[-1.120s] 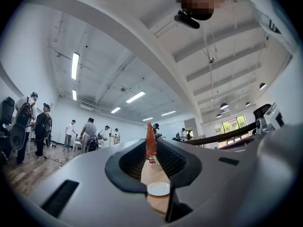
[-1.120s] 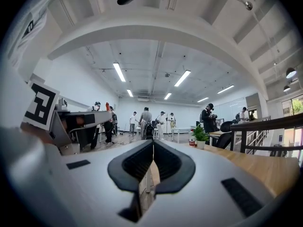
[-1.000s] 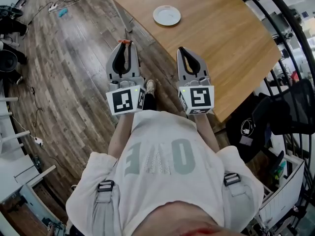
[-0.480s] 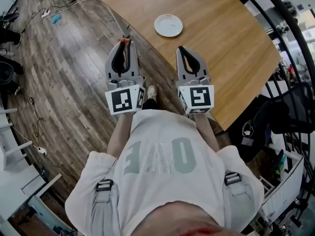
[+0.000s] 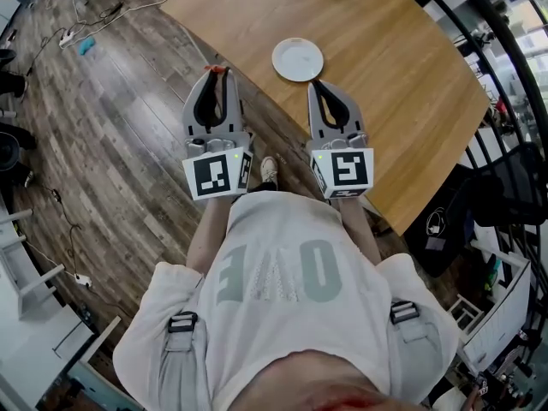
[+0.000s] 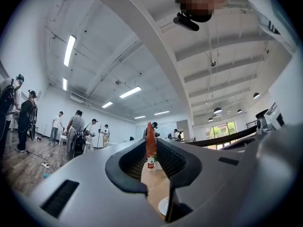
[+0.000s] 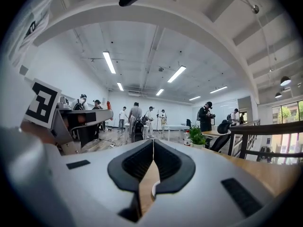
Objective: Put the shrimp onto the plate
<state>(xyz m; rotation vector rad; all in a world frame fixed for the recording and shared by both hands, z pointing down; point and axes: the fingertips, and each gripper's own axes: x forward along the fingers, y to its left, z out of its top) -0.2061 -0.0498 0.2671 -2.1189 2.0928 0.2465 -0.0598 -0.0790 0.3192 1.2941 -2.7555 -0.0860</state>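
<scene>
Shrimp (image 6: 150,142), orange-red and standing upright, is pinched between the tips of the left tool (image 5: 217,77), whose jaws are closed narrowly on it, with only the dark oval opening behind the tips left between them. In the head view this tool is held over the wooden plank floor (image 5: 111,135), just off the edge of the desk (image 5: 402,67), so the shrimp is in the air and apart from the plate (image 5: 298,59). The plate is white and round, and it lies bare on the light wooden desk close to the near edge, ahead and a little to the right of the shrimp. The right tool (image 5: 318,85) has its jaw tips pressed together with nothing between them; its tips point at the near rim of the plate, just short of it in the head view. Both tools are held side by side in front of the person's pale shirt (image 5: 274,272). Past the shrimp, the left gripper view shows a small bottle (image 6: 150,162) with a red label on the desk. Several people stand far off in the room
</scene>
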